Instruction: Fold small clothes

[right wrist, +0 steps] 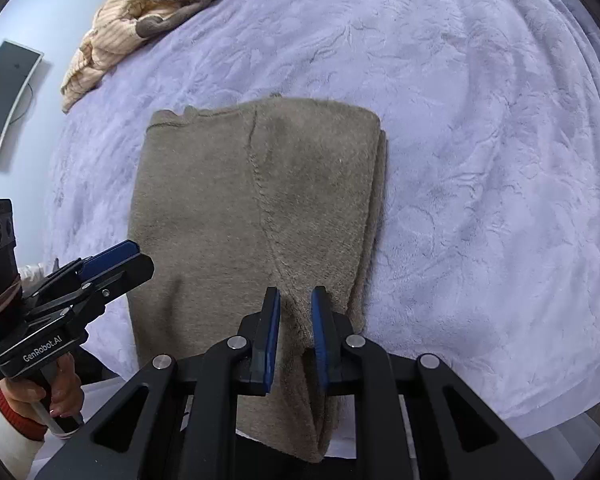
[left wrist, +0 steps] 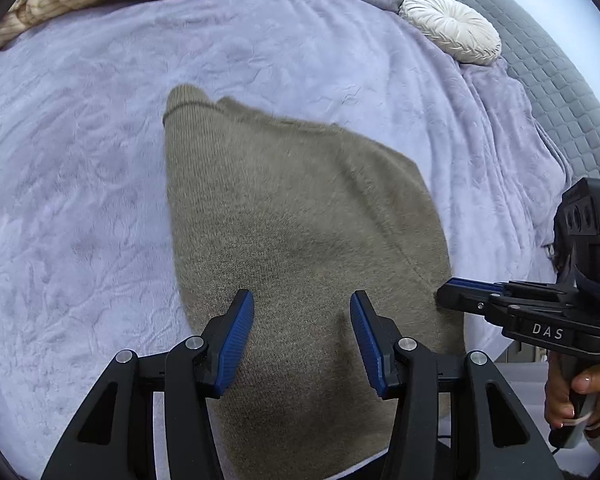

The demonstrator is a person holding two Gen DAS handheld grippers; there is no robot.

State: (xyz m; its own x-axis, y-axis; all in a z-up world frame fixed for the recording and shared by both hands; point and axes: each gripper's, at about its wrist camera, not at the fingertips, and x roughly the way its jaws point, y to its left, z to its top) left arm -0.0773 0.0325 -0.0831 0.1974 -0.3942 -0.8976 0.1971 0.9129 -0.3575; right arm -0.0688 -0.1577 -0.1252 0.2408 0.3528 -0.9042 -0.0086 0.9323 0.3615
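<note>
A folded taupe sweater (right wrist: 256, 216) lies on the bed (right wrist: 480, 160), which is covered by a lilac plush blanket; in the right wrist view the sweater fills the middle and reaches down past the near edge of the bed at 6 o'clock. The right gripper (right wrist: 296, 320) has its blue-padded fingers (right wrist: 272, 332) narrowly apart, with a raised ridge of the sweater's near part standing between them — whether the pads really press the cloth I cannot tell. In the left wrist view this same gripper (left wrist: 448, 294) comes in from 3 o'clock and its tip touches the right edge of the sweater (left wrist: 300, 220). The left gripper (left wrist: 302, 340) is released: its fingers (left wrist: 236, 344) stand wide apart over the near part of the sweater, with nothing between them. In the right wrist view it appears at 9 o'clock (right wrist: 132, 258), just beside the left edge of the garment. A heap of other clothes (right wrist: 140, 20), striped peach and brown, lies at 11 o'clock on the far side of the bed, well apart from the sweater. A round white cushion (left wrist: 452, 28) rests at 1 o'clock in the left wrist view, beside a grey quilted headboard (left wrist: 548, 80).
</note>
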